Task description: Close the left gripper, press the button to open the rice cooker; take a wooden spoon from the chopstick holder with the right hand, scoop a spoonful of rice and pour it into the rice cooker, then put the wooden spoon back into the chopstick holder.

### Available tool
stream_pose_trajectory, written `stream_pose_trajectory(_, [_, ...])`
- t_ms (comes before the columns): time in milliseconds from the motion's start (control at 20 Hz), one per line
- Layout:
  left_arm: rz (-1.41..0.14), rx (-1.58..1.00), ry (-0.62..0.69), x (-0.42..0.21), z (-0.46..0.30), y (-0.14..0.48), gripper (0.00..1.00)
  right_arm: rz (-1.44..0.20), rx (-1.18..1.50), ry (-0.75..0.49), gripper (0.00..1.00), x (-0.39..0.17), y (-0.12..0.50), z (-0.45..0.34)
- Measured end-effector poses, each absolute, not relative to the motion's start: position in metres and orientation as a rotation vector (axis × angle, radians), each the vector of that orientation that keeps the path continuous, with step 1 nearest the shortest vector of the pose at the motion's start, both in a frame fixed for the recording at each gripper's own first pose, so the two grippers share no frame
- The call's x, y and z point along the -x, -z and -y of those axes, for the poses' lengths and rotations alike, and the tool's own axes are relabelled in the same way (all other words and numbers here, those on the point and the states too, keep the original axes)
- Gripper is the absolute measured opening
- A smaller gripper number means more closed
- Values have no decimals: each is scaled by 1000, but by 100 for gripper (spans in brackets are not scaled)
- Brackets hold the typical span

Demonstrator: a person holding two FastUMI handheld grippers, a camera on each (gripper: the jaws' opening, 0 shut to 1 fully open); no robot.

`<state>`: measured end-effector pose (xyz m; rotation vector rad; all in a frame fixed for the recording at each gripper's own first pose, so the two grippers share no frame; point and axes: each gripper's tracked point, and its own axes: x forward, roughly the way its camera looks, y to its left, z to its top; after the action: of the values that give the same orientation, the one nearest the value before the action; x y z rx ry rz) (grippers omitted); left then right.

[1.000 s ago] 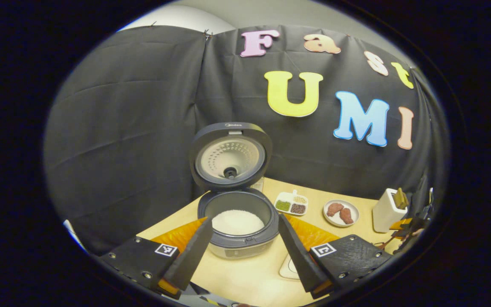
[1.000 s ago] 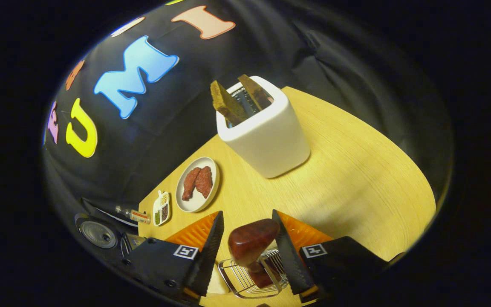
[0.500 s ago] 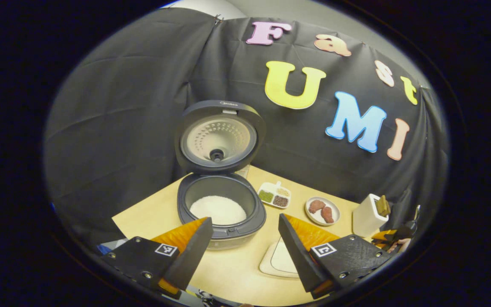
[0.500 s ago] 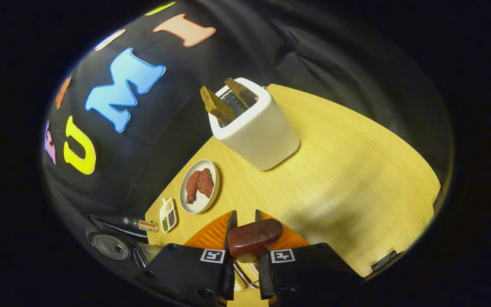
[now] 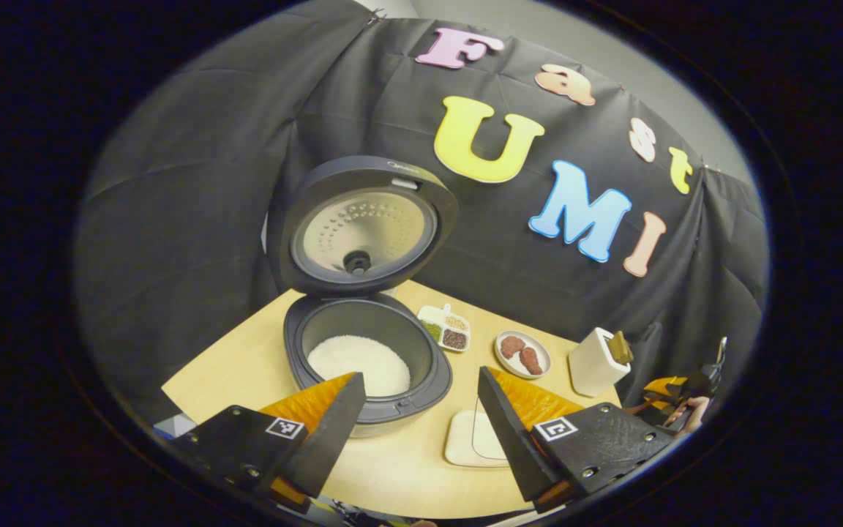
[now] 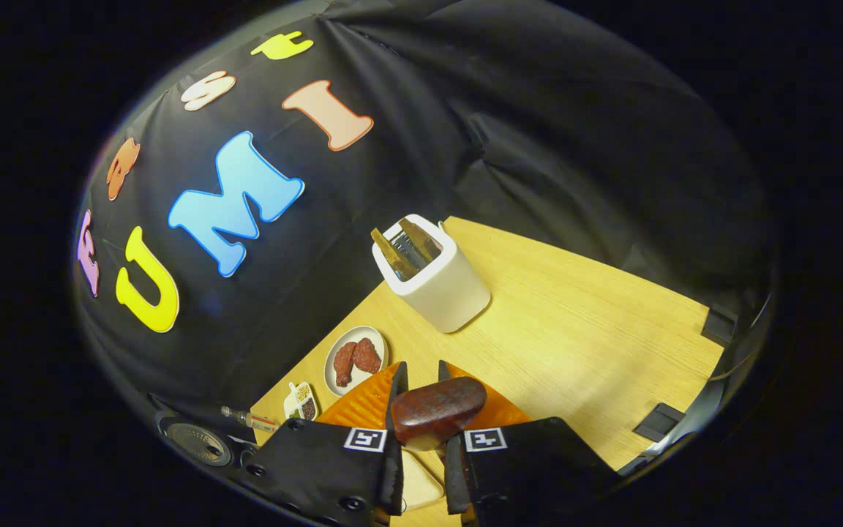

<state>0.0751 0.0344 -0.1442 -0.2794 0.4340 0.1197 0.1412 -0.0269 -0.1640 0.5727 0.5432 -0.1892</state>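
Since the earlier frame we see the right gripper, clamped on the wooden spoon, raised farther from the chopstick holder; left gripper gapes empty.

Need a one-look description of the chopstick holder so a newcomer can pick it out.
Start at the open rice cooker on the wooden table, then follow the back row of dishes away from it. Past the small plate stands the chopstick holder: the one tall white square tub, wooden handles poking out.

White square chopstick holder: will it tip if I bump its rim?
Probably steady: the white square chopstick holder looks thick-walled and stands flat on the wooden table. Its height and the wooden utensils leaning out could invite tipping.
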Motion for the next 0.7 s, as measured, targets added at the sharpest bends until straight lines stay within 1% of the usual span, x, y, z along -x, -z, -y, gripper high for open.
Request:
stream_pose_trajectory(200, [-400, 192, -8, -84, -40, 137, 98, -504, -554, 242, 25, -101, 154, 24])
stream_pose_trajectory(350, [-378, 172, 46, -84, -44, 135, 98, -496, -553, 250, 24, -79, 152, 11])
stream_pose_trajectory(400, [-375, 175, 53, -81, -47, 136, 96, -499, -553, 243, 24, -74, 150, 4])
stream_pose_trajectory(450, [-371, 180, 55, -79, -50, 137, 98, -501, -553, 234, 24, -70, 148, -5])
stream_pose_trajectory(500, [-366, 188, 53, -76, -54, 138, 96, -500, -554, 218, 24, -67, 145, -15])
stream_pose_trajectory(550, [-364, 198, 50, -73, -57, 139, 98, -498, -556, 199, 24, -66, 142, -26])
stream_pose_trajectory(700, [-376, 223, 29, -62, -71, 149, 96, -502, -543, 122, 25, -66, 132, -62])
